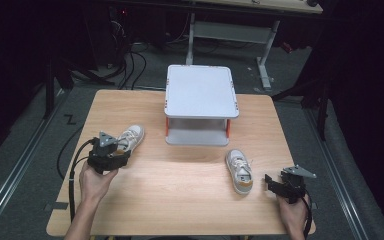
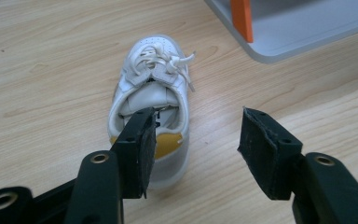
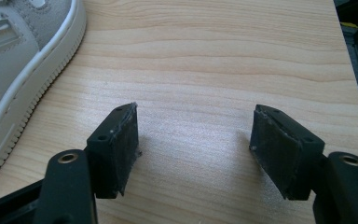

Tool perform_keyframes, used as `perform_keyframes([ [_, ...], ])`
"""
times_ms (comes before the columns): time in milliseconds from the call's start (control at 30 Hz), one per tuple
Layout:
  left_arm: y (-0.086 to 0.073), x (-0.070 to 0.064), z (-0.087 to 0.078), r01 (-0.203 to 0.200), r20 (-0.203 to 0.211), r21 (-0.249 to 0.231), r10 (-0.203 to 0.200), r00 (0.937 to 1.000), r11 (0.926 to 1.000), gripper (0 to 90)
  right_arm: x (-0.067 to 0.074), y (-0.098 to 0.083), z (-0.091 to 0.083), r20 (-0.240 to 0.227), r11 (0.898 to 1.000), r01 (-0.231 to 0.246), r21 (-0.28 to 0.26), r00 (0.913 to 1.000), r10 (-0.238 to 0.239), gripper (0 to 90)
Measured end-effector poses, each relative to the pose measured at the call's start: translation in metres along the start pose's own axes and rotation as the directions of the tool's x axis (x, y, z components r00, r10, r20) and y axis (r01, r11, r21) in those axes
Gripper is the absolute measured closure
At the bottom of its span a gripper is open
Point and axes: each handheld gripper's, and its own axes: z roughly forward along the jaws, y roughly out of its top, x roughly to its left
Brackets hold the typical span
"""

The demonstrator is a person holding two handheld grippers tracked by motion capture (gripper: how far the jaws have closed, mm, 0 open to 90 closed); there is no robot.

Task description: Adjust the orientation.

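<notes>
A small white sneaker [image 1: 131,135] with a yellow heel patch lies on the left of the wooden table [image 1: 180,185], toe pointing away from me. My left gripper [image 1: 121,149] hovers just behind its heel. In the left gripper view the sneaker [image 2: 151,88] sits ahead of the open left gripper [image 2: 198,126]; the left jaw overlaps the heel and nothing is pinched. A second white sneaker [image 1: 239,171] lies at the right. My right gripper [image 1: 269,182] stands open beside it. In the right gripper view that sneaker's sole edge [image 3: 23,65] sits left of the empty right gripper [image 3: 195,116].
A white two-level stand [image 1: 200,92] with orange posts [image 2: 241,18] occupies the back middle of the table. The table's right edge [image 3: 347,60] lies close to the right gripper. Desk legs and cables stand on the dark floor beyond.
</notes>
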Motion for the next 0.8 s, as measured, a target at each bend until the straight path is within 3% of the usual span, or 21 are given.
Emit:
perform_keyframes([
  [567,0.012,0.001,0.042,-0.015,-0.033,0.102,0.018,0.9993,0.9947,49.0,0.000,0.000,0.000,-0.007,1.000,0.007,0.000,1.0000,-0.007,31.9],
  [800,0.012,0.004,0.046,-0.008,-0.052,0.102,0.014,0.9985,0.9948,63.4,0.000,0.000,0.000,-0.008,1.000,0.008,-0.001,0.9999,-0.008,31.8],
])
